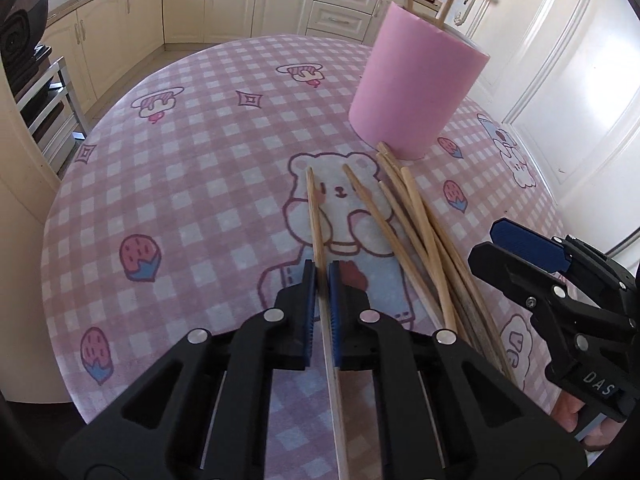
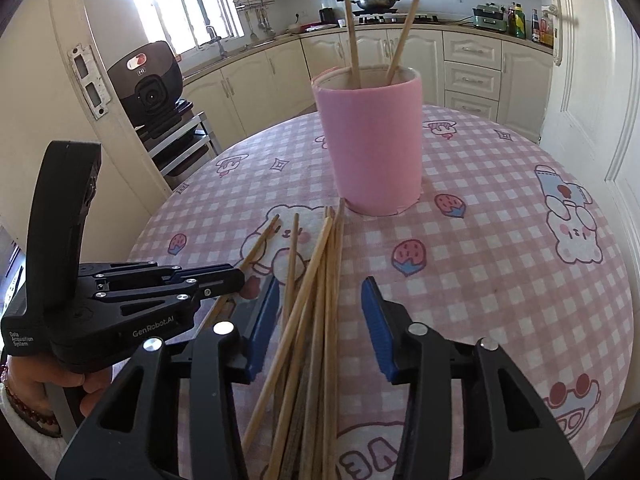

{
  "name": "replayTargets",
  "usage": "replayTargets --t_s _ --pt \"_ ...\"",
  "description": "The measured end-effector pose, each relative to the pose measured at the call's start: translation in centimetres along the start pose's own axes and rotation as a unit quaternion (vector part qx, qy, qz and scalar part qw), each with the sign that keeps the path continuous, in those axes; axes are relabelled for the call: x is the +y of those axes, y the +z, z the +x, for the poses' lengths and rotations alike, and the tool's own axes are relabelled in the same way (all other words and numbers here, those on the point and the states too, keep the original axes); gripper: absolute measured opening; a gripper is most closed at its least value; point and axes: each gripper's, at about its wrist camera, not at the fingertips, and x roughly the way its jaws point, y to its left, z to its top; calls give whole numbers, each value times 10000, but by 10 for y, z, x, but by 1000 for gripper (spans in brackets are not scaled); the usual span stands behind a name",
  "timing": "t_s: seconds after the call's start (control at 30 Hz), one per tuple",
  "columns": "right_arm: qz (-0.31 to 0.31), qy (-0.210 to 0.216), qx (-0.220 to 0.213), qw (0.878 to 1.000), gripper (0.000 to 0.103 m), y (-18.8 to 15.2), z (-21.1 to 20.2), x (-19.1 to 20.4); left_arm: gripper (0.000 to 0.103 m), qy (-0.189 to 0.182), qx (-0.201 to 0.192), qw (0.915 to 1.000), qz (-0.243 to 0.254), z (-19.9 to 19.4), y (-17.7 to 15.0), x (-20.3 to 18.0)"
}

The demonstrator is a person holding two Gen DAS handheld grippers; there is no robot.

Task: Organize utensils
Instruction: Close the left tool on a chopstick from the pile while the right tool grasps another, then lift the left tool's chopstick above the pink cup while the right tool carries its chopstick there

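A pink cup stands upright far back on the table, with two wooden chopsticks leaning inside it, tips up. Just in front of its base, a loose bundle of chopsticks lies flat, crossing each other and fanning toward the near edge. To the left of the bundle, two lie apart on the bear print: one chopstick slants alone, and a single chopstick farthest left runs near to far.
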Motion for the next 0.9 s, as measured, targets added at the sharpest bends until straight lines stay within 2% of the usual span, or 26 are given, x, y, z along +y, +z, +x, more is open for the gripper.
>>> replayTargets --t_s 0.07,0.17,0.23,0.4,0.43,0.5,0.73,0.9 --pt "-61 -7 90 9999 23 3 6 7 7 56 -12 10000 -79 -4 -2 9" --pt "-169 -149 229 9995 18 6 17 17 7 132 -38 9998 -163 -9 -5 17" --pt "-246 -371 320 9985 18 10 25 20 7 177 -62 9997 -178 -12 -7 22" --pt "-385 -593 516 9962 11 17 41 23 7 106 -59 9997 -221 -12 -8 27" --pt "-398 -617 539 9958 7 18 43 23 7 100 -52 9997 -219 -12 -7 28" --pt "-378 -648 572 9955 7 21 46 22 8 82 -36 9997 -232 -11 -5 29" --pt "-186 -448 615 9969 5 26 48 17 8 148 100 9996 -216 -3 9 26" --pt "-61 -197 439 9988 5 32 38 17 7 162 80 9996 -205 2 16 26"
